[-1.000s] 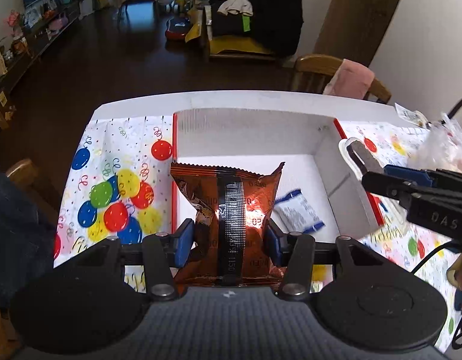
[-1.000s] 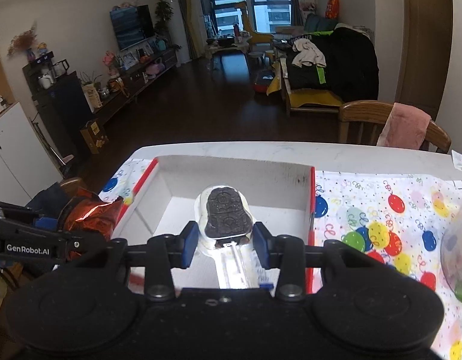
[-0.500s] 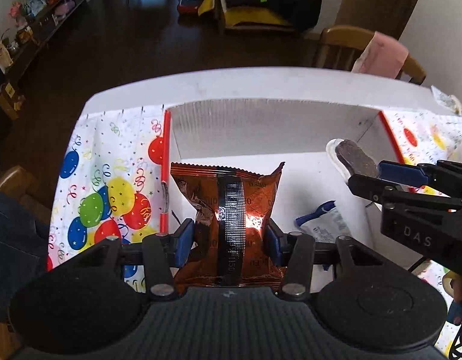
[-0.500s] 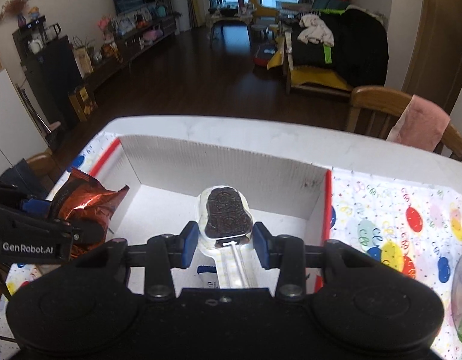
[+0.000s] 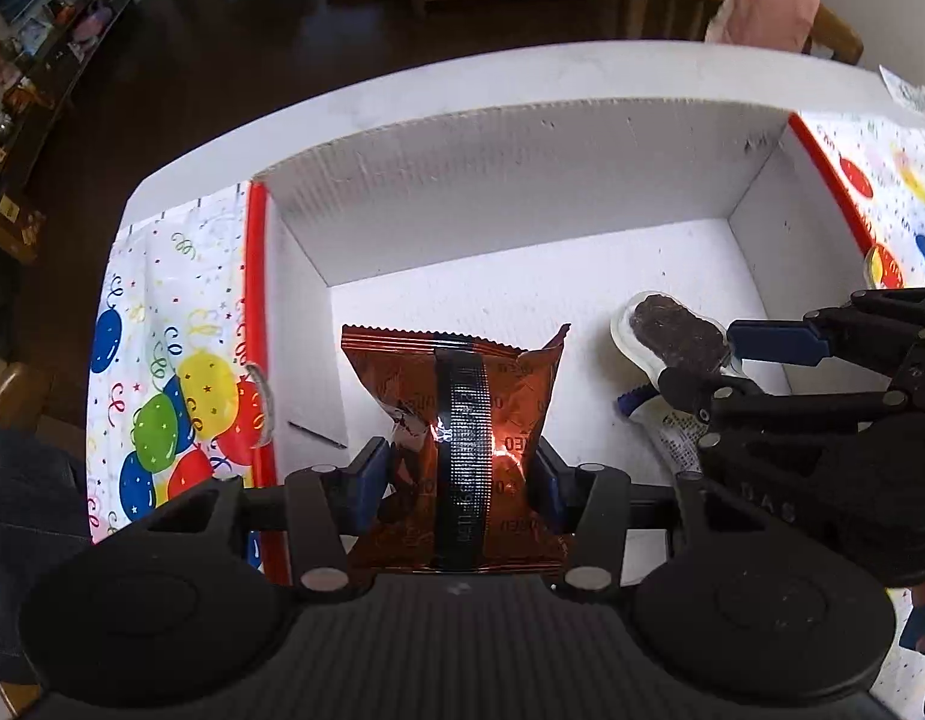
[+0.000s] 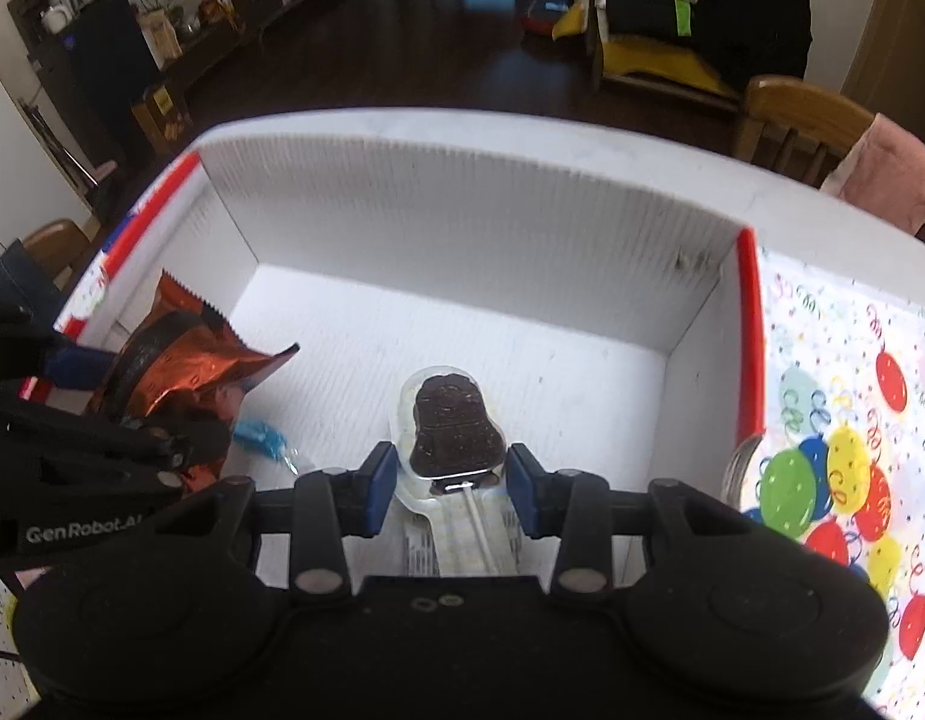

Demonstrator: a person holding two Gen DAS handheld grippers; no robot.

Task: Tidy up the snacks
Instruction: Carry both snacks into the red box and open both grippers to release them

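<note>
Left claw (image 5: 456, 480) clamps orange snack bag (image 5: 456, 414) over white box (image 5: 522, 180).

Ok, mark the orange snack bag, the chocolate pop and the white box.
orange snack bag (image 5: 462, 396): left wrist view, black centre seam.
chocolate pop (image 6: 453, 423): right wrist view, dark chocolate face.
white box (image 6: 462, 222): right wrist view, far inner wall.

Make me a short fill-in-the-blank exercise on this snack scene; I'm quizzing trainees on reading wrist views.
1. The left gripper is shut on an ___ foil packet.
2. The right gripper holds a chocolate ___.
3. Both snacks hang over the white ___.

Missing words: orange; lollipop; box
</note>
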